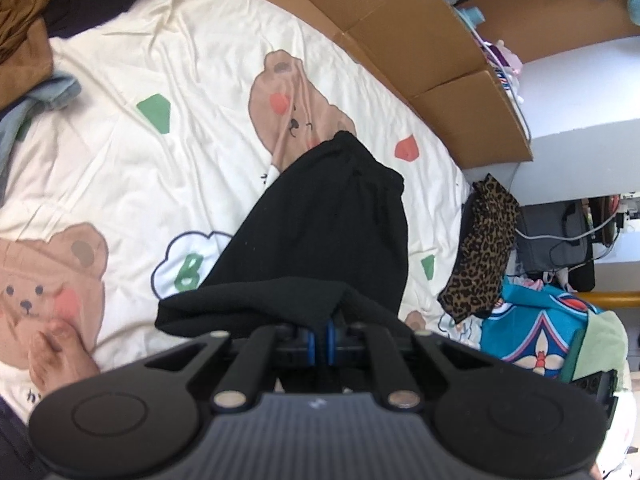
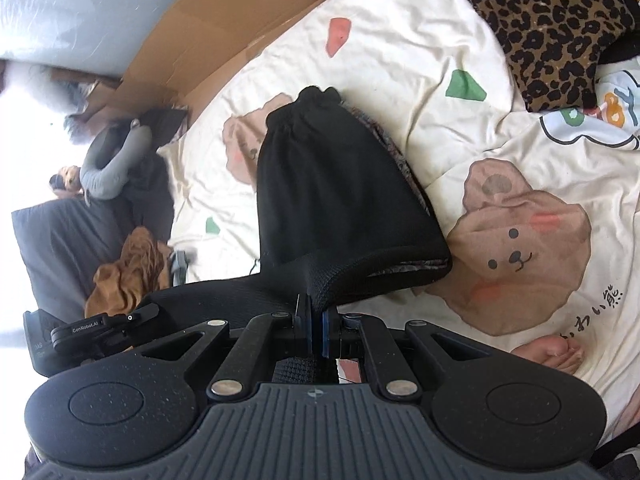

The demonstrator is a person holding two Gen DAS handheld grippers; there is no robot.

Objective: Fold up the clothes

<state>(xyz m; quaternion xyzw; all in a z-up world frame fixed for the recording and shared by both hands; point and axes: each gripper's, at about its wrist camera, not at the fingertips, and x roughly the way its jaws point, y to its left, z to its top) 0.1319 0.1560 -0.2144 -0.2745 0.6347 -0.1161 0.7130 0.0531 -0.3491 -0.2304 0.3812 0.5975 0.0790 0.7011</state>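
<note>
Left wrist view: my left hand-held gripper (image 1: 320, 334) is clamped tight on the near hem of the black garment (image 1: 324, 216), whose long axis runs away from me toward the cardboard (image 1: 400, 32) edge of the bed (image 1: 132, 148). Open sheet lies to the left.

Right wrist view: my right hand-held gripper (image 2: 316, 330) pinches the same black garment (image 2: 336, 196), closed on it; its gathered end points away toward the cardboard (image 2: 224, 36), clear sheet either side.
</note>
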